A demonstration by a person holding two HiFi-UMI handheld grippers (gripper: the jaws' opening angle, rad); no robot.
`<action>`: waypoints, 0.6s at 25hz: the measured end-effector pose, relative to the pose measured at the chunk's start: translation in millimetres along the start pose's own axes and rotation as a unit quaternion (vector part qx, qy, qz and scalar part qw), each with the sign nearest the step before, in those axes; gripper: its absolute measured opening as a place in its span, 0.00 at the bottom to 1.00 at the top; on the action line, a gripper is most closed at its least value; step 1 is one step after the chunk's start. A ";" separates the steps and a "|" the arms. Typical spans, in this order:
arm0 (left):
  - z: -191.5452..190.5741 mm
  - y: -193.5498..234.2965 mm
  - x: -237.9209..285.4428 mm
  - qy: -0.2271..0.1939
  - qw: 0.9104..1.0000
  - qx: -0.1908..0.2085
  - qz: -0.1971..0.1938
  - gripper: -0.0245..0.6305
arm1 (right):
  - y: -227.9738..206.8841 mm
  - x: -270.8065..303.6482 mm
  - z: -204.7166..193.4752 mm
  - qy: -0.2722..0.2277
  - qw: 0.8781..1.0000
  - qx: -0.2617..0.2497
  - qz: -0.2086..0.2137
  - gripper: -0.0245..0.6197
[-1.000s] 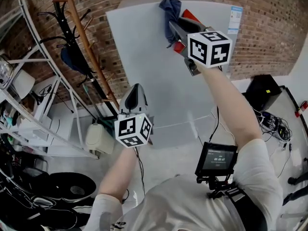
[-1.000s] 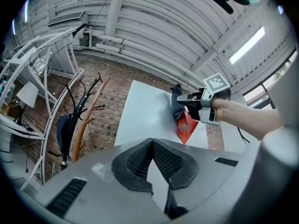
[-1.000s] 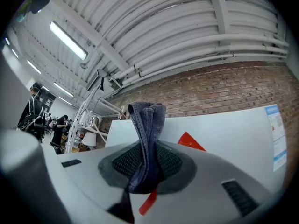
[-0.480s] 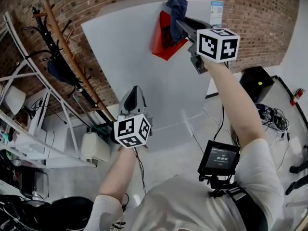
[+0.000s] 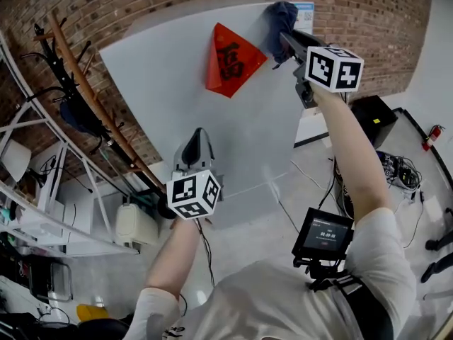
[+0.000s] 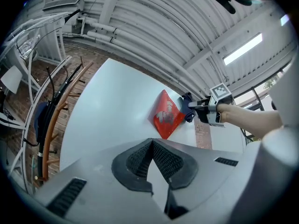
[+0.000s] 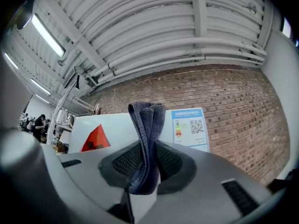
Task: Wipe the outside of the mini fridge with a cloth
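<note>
The mini fridge (image 5: 212,119) is a white box against the brick wall, with a red diamond sticker (image 5: 230,61) on its face. My right gripper (image 5: 287,37) is shut on a dark blue cloth (image 5: 281,20) pressed at the fridge's upper right corner, beside the energy label (image 7: 189,127). In the right gripper view the folded cloth (image 7: 147,139) stands up between the jaws. My left gripper (image 5: 198,139) hangs lower in front of the fridge, shut and empty. In its own view that left gripper (image 6: 152,143) points at the fridge (image 6: 112,111).
A wooden coat rack (image 5: 92,105) leans left of the fridge, with white shelving (image 5: 42,204) and a white container (image 5: 134,225) further left. A black box (image 5: 371,112) and cables (image 5: 400,176) lie on the floor at the right. A small monitor (image 5: 324,234) hangs at the person's chest.
The right gripper has carried the cloth to the right along the fridge's top, uncovering the red sticker. The left gripper has kept its place.
</note>
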State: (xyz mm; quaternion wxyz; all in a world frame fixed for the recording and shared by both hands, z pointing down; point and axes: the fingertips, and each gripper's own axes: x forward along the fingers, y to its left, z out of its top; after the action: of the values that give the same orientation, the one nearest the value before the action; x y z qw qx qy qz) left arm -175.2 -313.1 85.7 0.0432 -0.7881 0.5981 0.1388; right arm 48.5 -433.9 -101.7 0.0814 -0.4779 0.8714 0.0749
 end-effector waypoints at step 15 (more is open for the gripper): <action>-8.0 -33.0 46.7 0.005 1.000 -0.012 -0.029 0.04 | -94.4 -17.7 -11.9 0.010 0.997 0.008 -0.081 0.17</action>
State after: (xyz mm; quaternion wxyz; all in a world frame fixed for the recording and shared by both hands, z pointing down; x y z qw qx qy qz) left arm -130.8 -349.2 77.4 0.0352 -0.8061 0.5736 0.1409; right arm 136.9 -472.0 -91.3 0.0820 -0.5470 0.8312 0.0561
